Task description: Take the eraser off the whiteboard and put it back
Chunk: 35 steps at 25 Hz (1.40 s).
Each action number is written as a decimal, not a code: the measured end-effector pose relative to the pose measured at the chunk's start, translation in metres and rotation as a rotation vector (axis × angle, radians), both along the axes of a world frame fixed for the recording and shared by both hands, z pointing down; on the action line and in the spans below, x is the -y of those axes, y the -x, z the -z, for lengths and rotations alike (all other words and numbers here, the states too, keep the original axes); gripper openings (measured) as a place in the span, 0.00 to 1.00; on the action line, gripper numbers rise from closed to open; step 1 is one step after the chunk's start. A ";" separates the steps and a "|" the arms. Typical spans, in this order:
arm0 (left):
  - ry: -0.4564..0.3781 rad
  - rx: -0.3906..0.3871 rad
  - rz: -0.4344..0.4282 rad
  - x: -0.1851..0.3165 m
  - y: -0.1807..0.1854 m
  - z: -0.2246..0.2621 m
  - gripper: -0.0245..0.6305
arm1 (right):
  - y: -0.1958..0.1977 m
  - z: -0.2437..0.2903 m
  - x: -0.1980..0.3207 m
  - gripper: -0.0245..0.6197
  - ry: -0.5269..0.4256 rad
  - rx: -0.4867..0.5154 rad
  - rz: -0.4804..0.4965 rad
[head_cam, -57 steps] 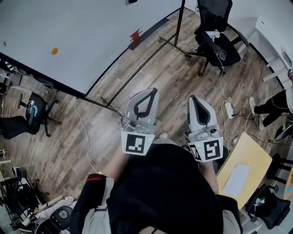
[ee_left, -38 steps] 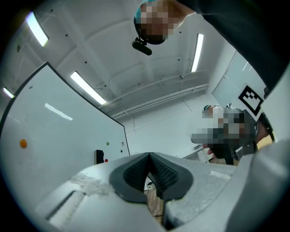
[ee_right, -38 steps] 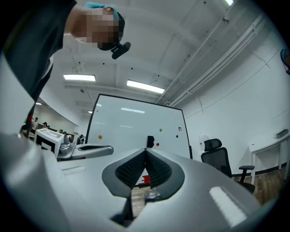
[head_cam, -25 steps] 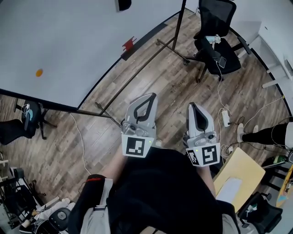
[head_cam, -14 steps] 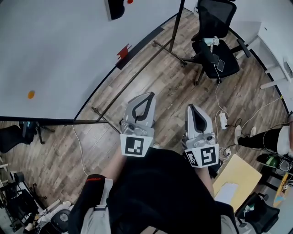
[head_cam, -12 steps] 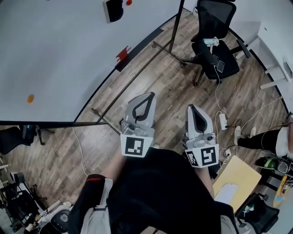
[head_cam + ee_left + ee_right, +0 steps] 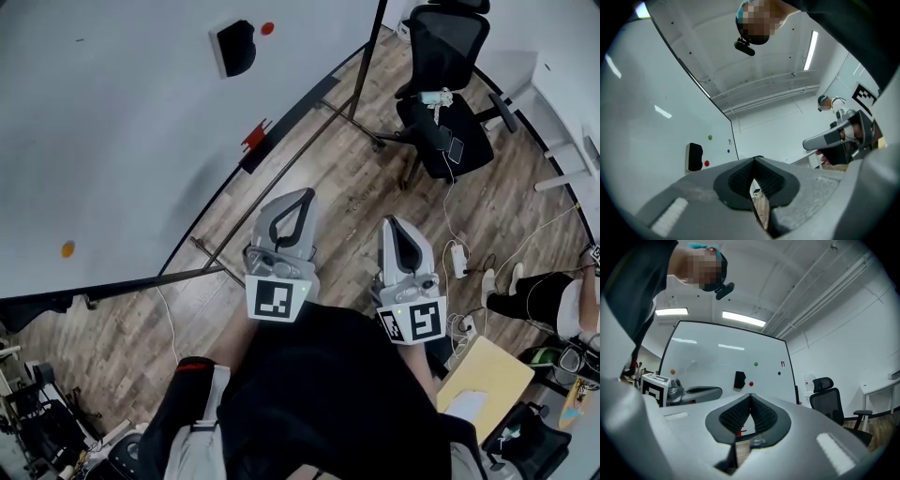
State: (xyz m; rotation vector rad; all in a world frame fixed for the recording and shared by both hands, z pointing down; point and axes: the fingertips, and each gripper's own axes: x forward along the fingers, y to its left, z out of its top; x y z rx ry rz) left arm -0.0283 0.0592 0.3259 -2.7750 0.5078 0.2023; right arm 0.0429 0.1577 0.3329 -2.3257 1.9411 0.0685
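Note:
The black eraser (image 7: 234,47) sticks to the whiteboard (image 7: 122,131), next to a red magnet (image 7: 268,28). Both grippers are held side by side at waist height, pointing toward the board and well short of it. My left gripper (image 7: 307,193) is shut with nothing in it. My right gripper (image 7: 391,221) is likewise shut and empty. In the left gripper view the eraser (image 7: 695,156) shows left of the closed jaw tips (image 7: 753,160). The right gripper view has the eraser (image 7: 739,379) just above its tips (image 7: 751,395), far off.
The board's metal stand (image 7: 349,94) crosses the wooden floor ahead. A black office chair (image 7: 445,103) stands to the right of the board. A power strip with cables (image 7: 459,262), a light wooden table (image 7: 478,370) and a seated person's legs (image 7: 539,298) are at the right.
The whiteboard has come closer and the eraser has slid down from the top edge into the head view. Both grippers stay shut and side by side.

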 end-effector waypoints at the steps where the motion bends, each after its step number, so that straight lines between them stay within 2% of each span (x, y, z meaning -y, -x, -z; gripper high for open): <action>1: 0.001 -0.003 -0.004 0.006 -0.003 0.001 0.04 | -0.002 -0.001 0.006 0.04 0.003 0.000 -0.001; 8: -0.007 -0.016 -0.005 0.048 -0.011 0.001 0.04 | -0.006 -0.001 0.048 0.04 0.016 -0.019 0.006; 13: -0.006 -0.039 0.020 0.077 -0.005 0.003 0.04 | -0.003 0.002 0.076 0.04 0.009 -0.038 0.024; 19: -0.006 -0.026 0.060 0.101 0.007 -0.001 0.04 | 0.004 0.003 0.107 0.04 0.015 -0.051 0.061; 35: -0.018 -0.027 0.243 0.150 0.042 0.006 0.04 | 0.012 0.014 0.194 0.04 0.010 -0.060 0.244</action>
